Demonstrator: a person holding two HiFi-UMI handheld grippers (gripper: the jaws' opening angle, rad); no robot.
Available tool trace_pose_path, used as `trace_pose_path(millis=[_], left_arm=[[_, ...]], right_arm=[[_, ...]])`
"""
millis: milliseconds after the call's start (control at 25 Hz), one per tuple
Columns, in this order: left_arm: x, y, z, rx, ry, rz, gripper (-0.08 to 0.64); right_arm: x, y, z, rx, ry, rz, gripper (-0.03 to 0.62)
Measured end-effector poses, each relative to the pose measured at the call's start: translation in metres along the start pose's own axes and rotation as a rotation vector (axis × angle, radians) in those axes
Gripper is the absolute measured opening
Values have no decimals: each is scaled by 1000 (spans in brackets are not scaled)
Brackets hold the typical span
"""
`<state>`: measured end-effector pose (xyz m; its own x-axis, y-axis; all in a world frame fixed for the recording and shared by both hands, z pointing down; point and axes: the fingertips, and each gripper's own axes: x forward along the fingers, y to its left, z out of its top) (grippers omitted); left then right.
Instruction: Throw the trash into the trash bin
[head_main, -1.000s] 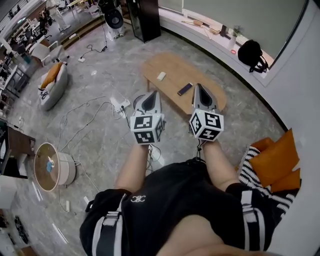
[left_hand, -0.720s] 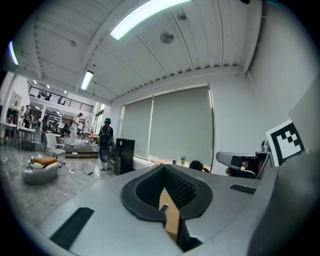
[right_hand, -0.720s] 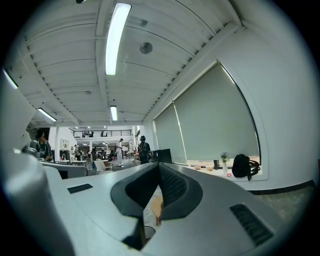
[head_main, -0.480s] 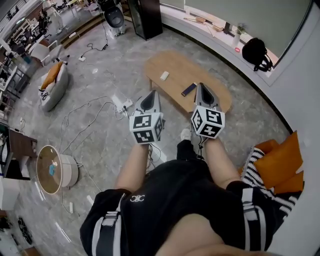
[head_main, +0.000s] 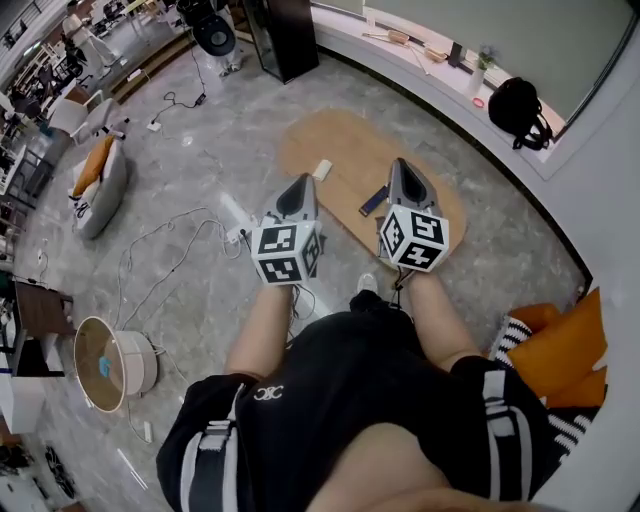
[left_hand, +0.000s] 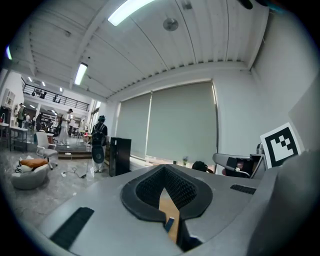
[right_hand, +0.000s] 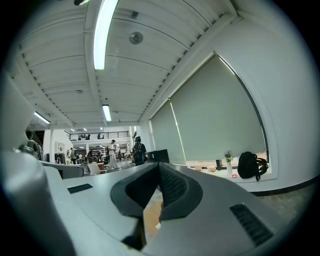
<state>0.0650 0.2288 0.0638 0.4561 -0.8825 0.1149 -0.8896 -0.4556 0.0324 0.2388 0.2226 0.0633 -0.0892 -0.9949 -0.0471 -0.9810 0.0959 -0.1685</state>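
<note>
I read both pairs of jaws pinched together, empty: left gripper and right gripper over the wooden coffee table at twelve o'clock, a dark remote between them.

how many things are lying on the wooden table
2: a white object near the table's left edge, a dark bar mid-table. The right gripper may hide more.
</note>
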Motion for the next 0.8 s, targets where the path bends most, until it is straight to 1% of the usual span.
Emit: trace_pose_path(millis=[200, 360, 560, 680, 800], left_arm=[[93, 9, 32, 23, -16, -23, 3], [159, 10, 41, 31, -3, -37, 3], [212, 25, 35, 8, 36, -59, 5], [233, 33, 23, -4, 63, -76, 5], [250, 37, 12, -8, 100, -111, 5]], right_arm=[[86, -30, 13, -7, 7, 9, 11], [145, -59, 18, -15, 14, 10, 11], [195, -73, 15, -17, 41, -7, 11], [211, -81, 4, -14, 58, -37, 11], [221, -88, -8, -17, 81, -79, 11]])
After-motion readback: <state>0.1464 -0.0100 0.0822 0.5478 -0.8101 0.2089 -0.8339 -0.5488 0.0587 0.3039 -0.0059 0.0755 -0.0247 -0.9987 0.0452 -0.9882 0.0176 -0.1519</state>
